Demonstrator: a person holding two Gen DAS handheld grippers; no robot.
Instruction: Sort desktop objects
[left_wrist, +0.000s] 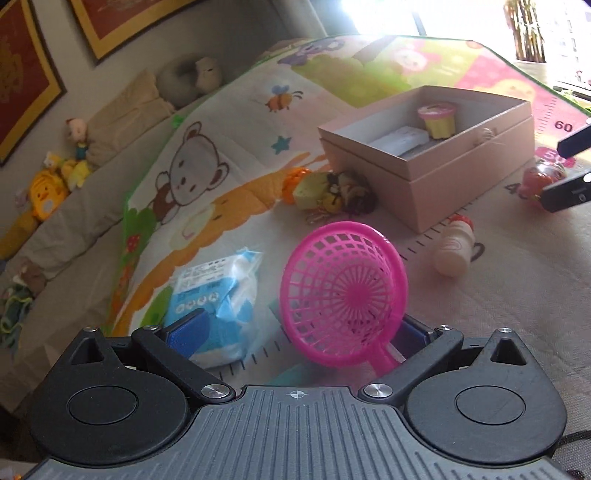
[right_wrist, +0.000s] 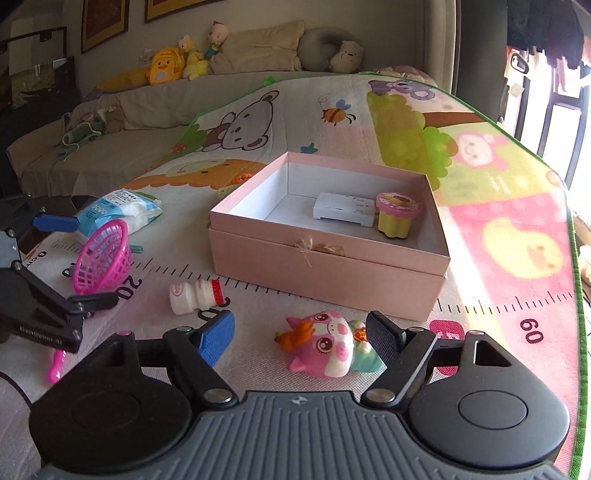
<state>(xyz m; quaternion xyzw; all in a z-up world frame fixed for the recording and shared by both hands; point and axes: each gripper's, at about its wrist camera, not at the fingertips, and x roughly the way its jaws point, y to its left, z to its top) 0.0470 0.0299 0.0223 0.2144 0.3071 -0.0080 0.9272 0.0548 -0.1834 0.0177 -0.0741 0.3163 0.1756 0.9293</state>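
A pink plastic strainer (left_wrist: 343, 291) stands tilted on its rim between the wide-apart fingers of my left gripper (left_wrist: 301, 325). Its handle runs down beside the right finger, and the blue left pad (left_wrist: 184, 328) is clear of it. From the right wrist view the strainer (right_wrist: 101, 254) sits inside the left gripper (right_wrist: 94, 262). My right gripper (right_wrist: 299, 336) is open around a pink cat toy (right_wrist: 328, 347) lying on the mat. An open pink box (right_wrist: 332, 273) beyond it holds a yellow cup (right_wrist: 397, 218) and a white block (right_wrist: 343, 210).
A small yoghurt bottle (right_wrist: 195, 297) lies in front of the box, a blue tissue pack (left_wrist: 214, 295) to the left, and a yellow-brown toy cluster (left_wrist: 332, 192) against the box's left side. The mat's green edge (right_wrist: 576, 295) drops off on the right. Plush toys (right_wrist: 166, 66) line the back.
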